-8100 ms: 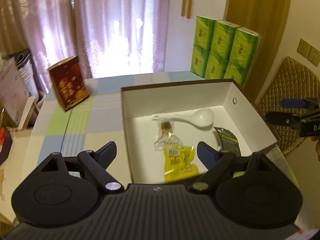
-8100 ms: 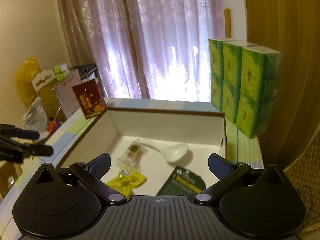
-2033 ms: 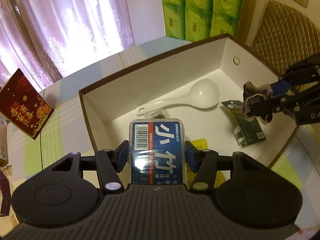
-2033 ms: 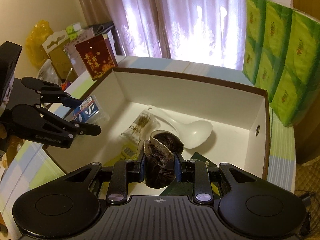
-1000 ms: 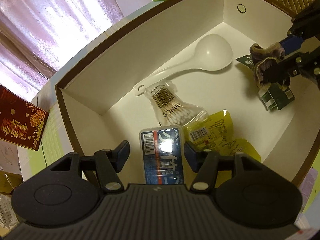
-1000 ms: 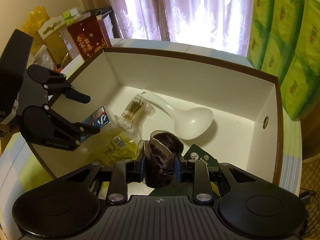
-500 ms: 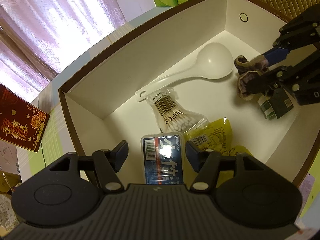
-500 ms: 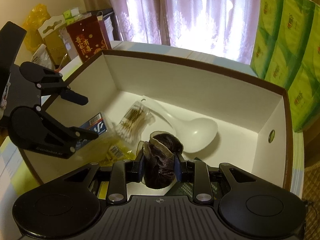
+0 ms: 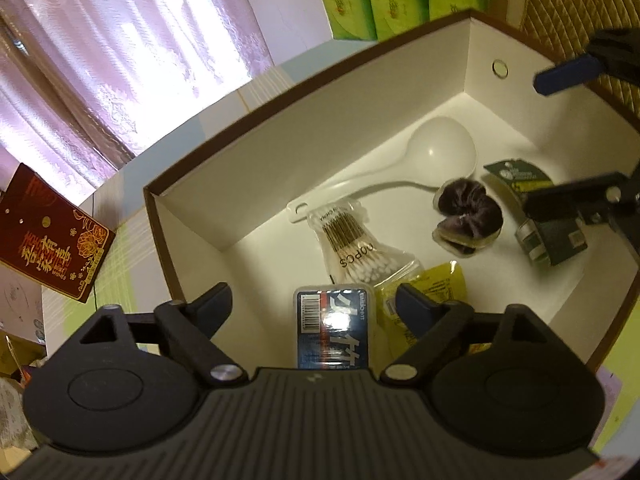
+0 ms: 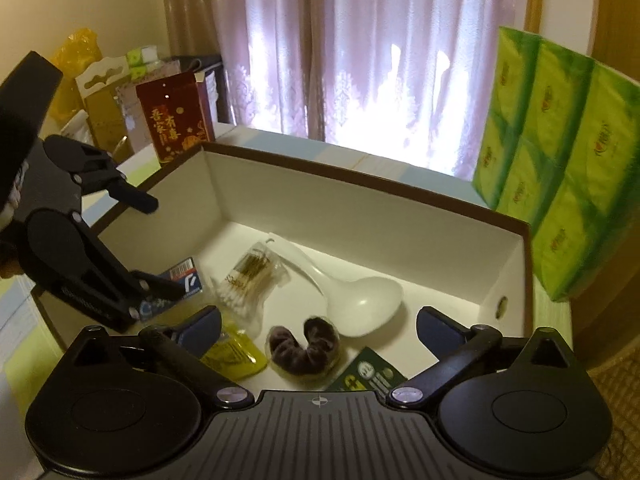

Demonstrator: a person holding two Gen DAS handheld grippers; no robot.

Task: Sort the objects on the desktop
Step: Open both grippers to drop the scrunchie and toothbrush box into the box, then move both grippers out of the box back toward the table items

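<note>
both the left gripper (image 9: 314, 300) and right gripper (image 10: 318, 326) gape wide, empty, over the white brown-rimmed cardboard box (image 9: 256, 184); dark velvet scrunchie (image 10: 304, 346) and blue plastic toothpick case (image 9: 334, 328) lie inside

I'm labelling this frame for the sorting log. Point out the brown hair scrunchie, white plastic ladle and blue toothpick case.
brown hair scrunchie (image 9: 468, 216), left wrist view, folded middle
white plastic ladle (image 9: 442, 148), left wrist view, bowl
blue toothpick case (image 9: 334, 330), left wrist view, label
</note>
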